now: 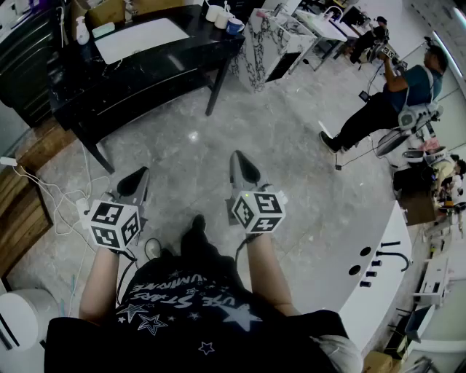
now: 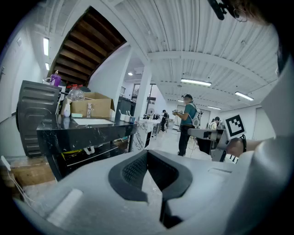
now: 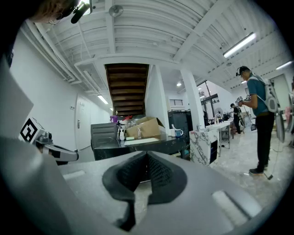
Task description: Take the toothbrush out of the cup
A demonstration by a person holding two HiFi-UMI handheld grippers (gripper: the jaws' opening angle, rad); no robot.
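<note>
Far across the floor, at one end of the black table [image 1: 145, 69], stand the cups [image 1: 223, 17] (toothbrush too small to pick out). We judge nothing begun: our left gripper [image 1: 136, 178] and right gripper [image 1: 243, 166] are both closed and empty.

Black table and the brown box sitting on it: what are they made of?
The black glossy table looks like polished stone, or a top made to look like stone. It shines, and its edge shows faint pale veins. I can't tell which. The brown open box looks like plain cardboard: dull tan, with thin flaps standing up.
</note>
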